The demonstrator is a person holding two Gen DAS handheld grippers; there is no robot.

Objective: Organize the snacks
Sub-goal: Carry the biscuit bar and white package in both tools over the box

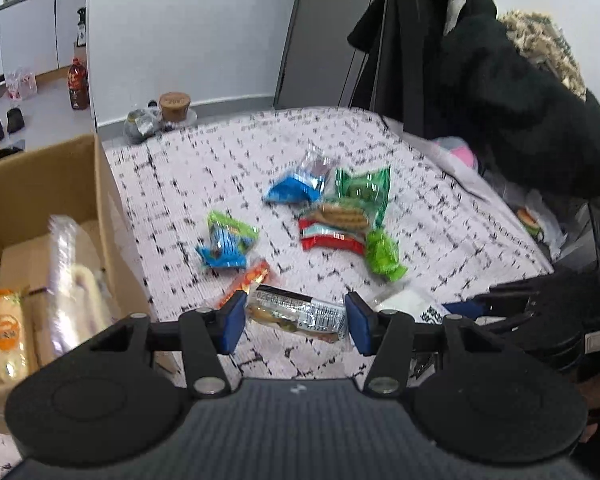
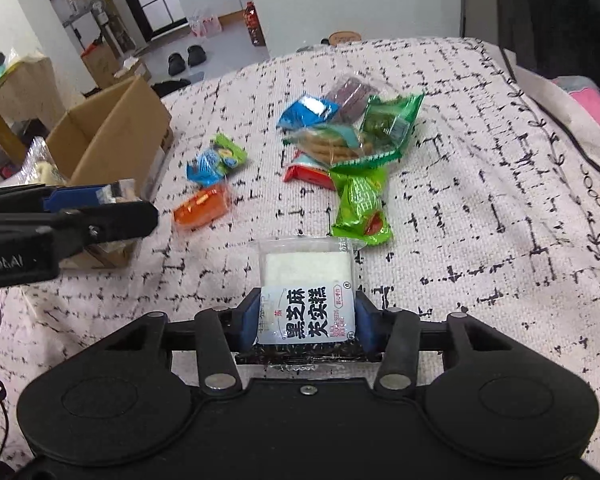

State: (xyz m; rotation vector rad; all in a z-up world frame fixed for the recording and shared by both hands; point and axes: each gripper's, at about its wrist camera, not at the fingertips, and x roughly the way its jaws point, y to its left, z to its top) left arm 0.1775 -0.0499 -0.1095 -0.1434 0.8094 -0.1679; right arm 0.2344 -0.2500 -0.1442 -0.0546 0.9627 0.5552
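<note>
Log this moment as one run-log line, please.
left gripper: holding clear-wrapped snack | right gripper: shut on black sesame cake packet | cardboard box: partly filled | loose snacks: on cloth

The cardboard box (image 1: 40, 184) runs off the left wrist view's left edge; the wrapped packets inside it (image 1: 70, 280) are smeared with blur, their print unreadable; the loose snack pile (image 1: 340, 216) is blurred too – no labels legible; the rice cake packet's (image 2: 306, 300) lower end sits hidden behind the right gripper (image 2: 306, 320); the left gripper (image 2: 100, 208) is cut off at the frame's left – its grip unclear there.
</note>
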